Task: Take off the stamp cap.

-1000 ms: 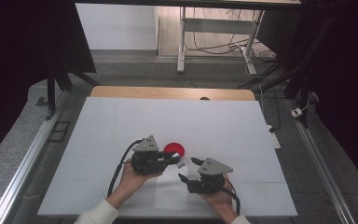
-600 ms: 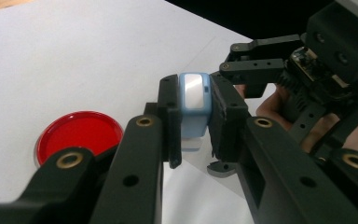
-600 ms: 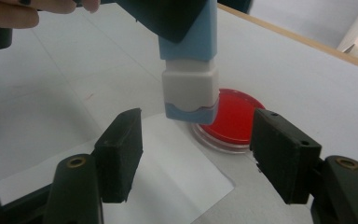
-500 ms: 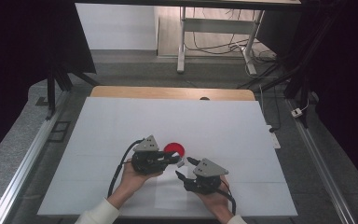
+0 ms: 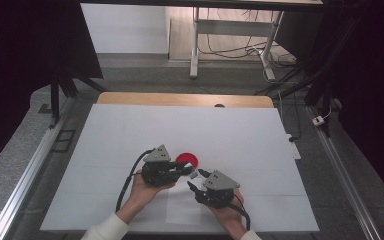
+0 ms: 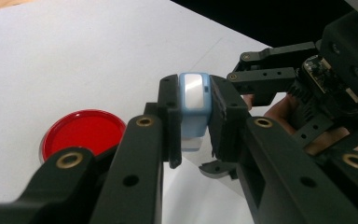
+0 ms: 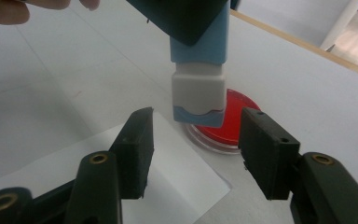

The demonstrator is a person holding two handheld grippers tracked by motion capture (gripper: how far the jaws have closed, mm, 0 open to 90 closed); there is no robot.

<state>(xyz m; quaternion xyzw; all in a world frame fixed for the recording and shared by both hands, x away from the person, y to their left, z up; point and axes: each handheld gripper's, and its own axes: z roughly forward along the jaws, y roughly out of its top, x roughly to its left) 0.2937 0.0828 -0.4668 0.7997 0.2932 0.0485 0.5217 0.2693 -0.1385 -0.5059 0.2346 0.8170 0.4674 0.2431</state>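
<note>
Right gripper (image 7: 193, 140) spread wide — jaws well apart, pinching nothing, touching nothing. Straight ahead between the two jaw tips, in the right gripper view: the pale grey cap (image 7: 199, 91) of a blue stamp-like block (image 7: 200, 44), hanging cap-first toward this tool, long axis running roughly along the line of approach and tilted slightly down toward the table. Cap apart from both pads, with clear gaps on either side; nearer by far to the right gripper than to anything else free to take it.

Farther out, left gripper (image 6: 193, 119) pressed on the block's blue body, one jaw on each flat side, cap end sticking out past the jaw tips and held off the surface. In the high view, left gripper (image 5: 190, 170) pointing toward the right gripper (image 5: 196, 180), tips near each other.

Beyond and below the block: a red round dish (image 7: 221, 122) on the white table (image 5: 130, 130), just behind the cap, untouched; a loose sheet of paper (image 7: 121, 182) lying flat under the right jaws.

Likely next — closing on the cap and pulling it off along the block's axis.
</note>
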